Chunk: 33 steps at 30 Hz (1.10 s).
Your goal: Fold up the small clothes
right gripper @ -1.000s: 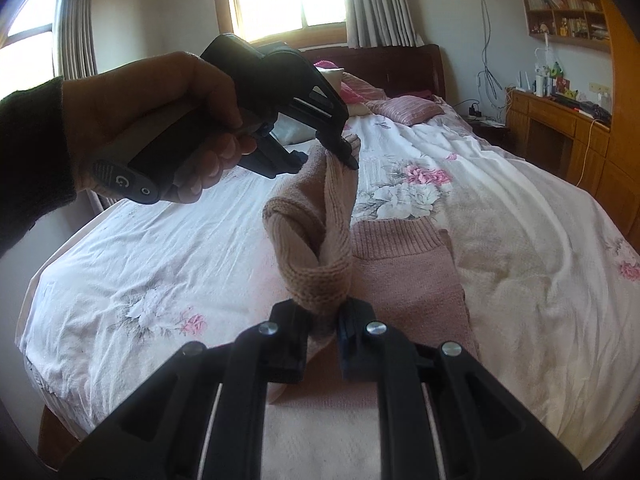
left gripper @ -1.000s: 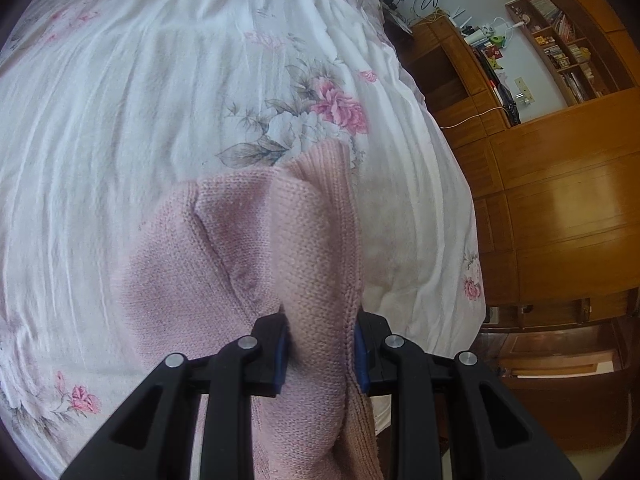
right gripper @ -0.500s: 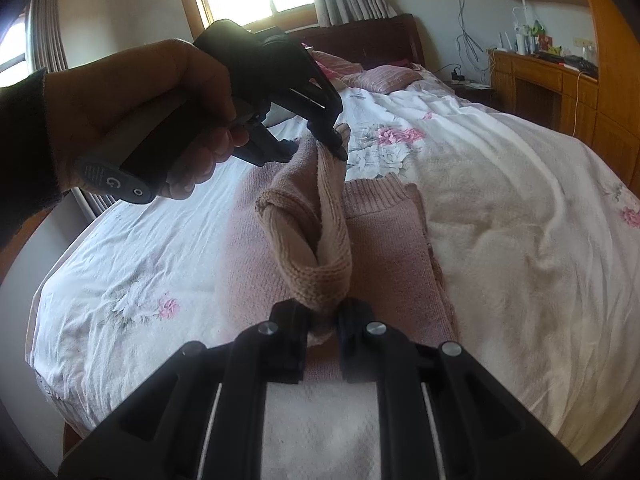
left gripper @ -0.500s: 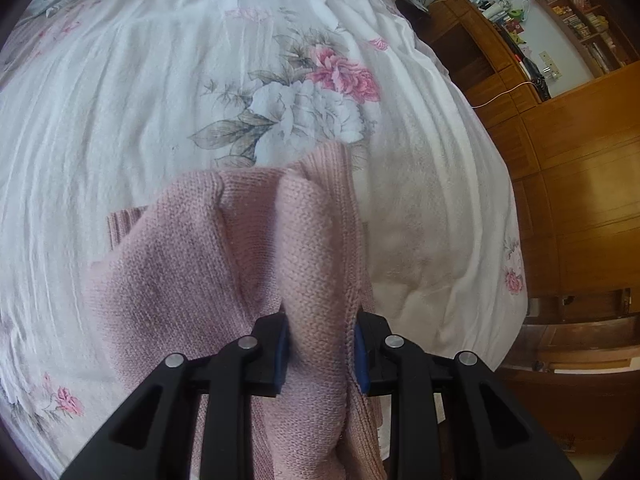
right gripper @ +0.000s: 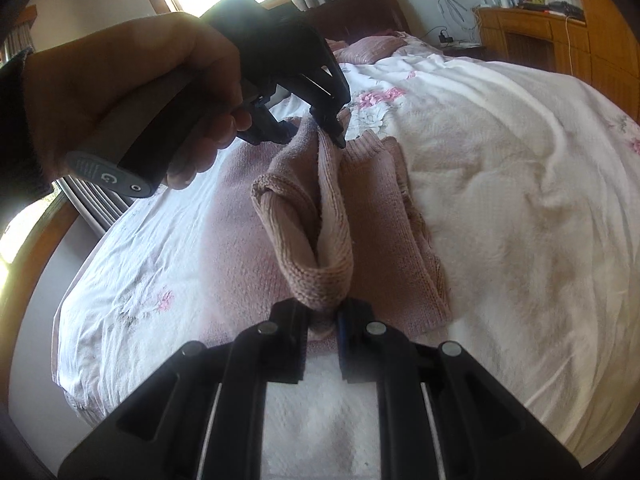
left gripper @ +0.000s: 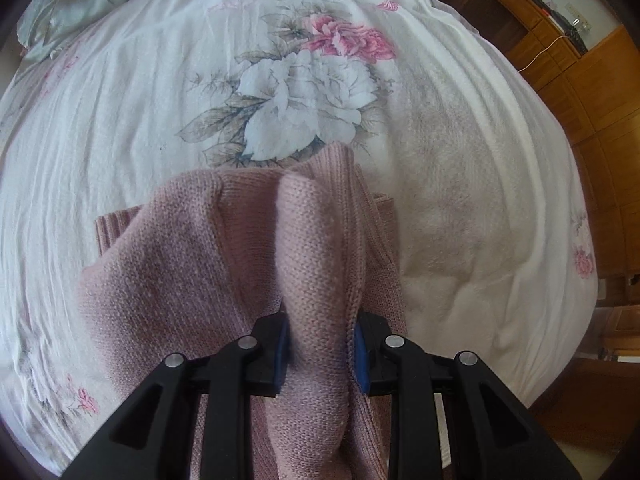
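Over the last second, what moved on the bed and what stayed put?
Both grippers carried the raised fold of the pink sweater further up the bed, toward the flower print, and lower over the half lying flat. Nothing was taken or let go: the left gripper and the right gripper stay shut on the knit. The lower half of the sweater lies where it was.

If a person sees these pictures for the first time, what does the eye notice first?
First, the pink knitted garment, lifted between the two black grippers above the bed: the left gripper pinches its far end, the right gripper its near fold. Next, the white bedsheet with a large printed flower just beyond the garment.
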### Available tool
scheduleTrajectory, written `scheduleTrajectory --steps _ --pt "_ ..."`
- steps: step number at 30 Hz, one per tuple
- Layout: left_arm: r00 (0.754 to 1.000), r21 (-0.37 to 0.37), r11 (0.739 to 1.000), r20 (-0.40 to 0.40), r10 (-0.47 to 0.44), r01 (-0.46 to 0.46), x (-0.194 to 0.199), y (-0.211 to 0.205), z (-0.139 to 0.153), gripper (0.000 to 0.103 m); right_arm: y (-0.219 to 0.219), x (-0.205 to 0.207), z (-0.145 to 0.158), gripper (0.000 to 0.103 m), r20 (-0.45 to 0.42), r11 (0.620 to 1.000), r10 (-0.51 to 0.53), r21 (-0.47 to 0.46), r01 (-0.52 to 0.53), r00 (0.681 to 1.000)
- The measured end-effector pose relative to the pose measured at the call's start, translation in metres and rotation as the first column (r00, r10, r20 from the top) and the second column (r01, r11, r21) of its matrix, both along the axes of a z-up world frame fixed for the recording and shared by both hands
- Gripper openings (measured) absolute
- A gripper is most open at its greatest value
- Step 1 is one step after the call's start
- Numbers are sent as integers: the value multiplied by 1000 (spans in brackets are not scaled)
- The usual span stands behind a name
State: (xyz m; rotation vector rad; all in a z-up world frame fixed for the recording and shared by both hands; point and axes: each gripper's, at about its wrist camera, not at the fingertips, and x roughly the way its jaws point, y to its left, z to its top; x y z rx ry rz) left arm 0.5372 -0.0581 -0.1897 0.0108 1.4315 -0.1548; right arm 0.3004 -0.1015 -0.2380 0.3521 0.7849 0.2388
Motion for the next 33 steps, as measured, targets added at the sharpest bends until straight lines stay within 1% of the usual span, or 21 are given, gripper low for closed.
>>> scheduleTrajectory --steps 2,6,9,13,14,15,16,17,18,19,20,21,22,23,24,25,26,29,31,32,33 --pt "1000 24 1000 -1 4 -4 -1 -6 -2 26 -4 -1 -3 10 -3 1000 2 25 -1 1000" --pt "1000 97 995 13 -2 0 -1 -17 -3 26 -14 -1 -12 10 -23 997 6 83 -4 1000" --pt "1000 133 991 26 1 -5 -2 -22 -4 27 -21 -2 -18 10 -34 993 8 120 -4 999" --pt "999 137 990 48 15 -21 -5 -26 -6 30 -29 -2 -25 10 -44 988 7 152 0 999" --pt "998 133 991 56 14 -21 -8 -29 -8 32 -31 -1 -28 10 -51 987 7 161 2 999" --pt "998 126 992 67 10 -18 -11 -32 -9 36 -34 -3 -31 10 -57 984 8 177 2 998" --pt "997 110 994 79 10 -18 -13 -34 -9 39 -37 -2 -35 11 -64 979 14 206 -1 998" --pt "995 82 996 95 14 -21 -14 -34 -8 46 -41 -1 -40 12 -73 968 27 251 -8 997" --pt "993 37 999 116 18 -23 -17 -33 -4 52 -46 1 -45 16 -78 952 47 305 -21 996" --pt "991 -1 1000 134 26 -26 -19 -31 0 54 -51 3 -49 18 -82 935 64 352 -31 995" --pt "988 -44 999 153 37 -30 -21 -27 7 58 -56 5 -52 22 -88 921 81 388 -40 993" --pt "984 -102 994 175 44 -27 -25 -21 16 64 -59 8 -54 29 -92 905 103 422 -55 990" --pt "979 -150 988 197 48 -18 -29 -15 25 66 -63 12 -56 37 -95 883 127 465 -68 987" --pt "974 -182 983 219 54 -14 -34 -7 34 69 -67 16 -58 50 -100 855 149 512 -78 984" --pt "970 -223 975 236 58 -4 -40 1 43 72 -70 20 -59 58 -104 829 170 553 -85 980" --pt "968 -266 964 243 57 10 -47 10 50 73 -73 24 -59 59 -103 810 188 578 -95 977" --pt "967 -302 953 249 54 24 -54 18 56 75 -74 30 -59 61 -106 801 203 590 -103 973" --pt "961 -331 941 276 27 69 -78 41 70 84 -75 48 -52 68 -125 787 238 606 -116 963" --pt "960 -344 935 279 9 91 -92 55 73 84 -74 59 -53 65 -157 774 263 623 -111 952" --pt "961 -350 932 276 6 95 -99 62 73 84 -72 66 -55 52 -182 768 284 631 -109 941" --pt "963 -360 928 270 8 94 -104 70 72 84 -71 71 -56 18 -200 768 304 630 -116 931"
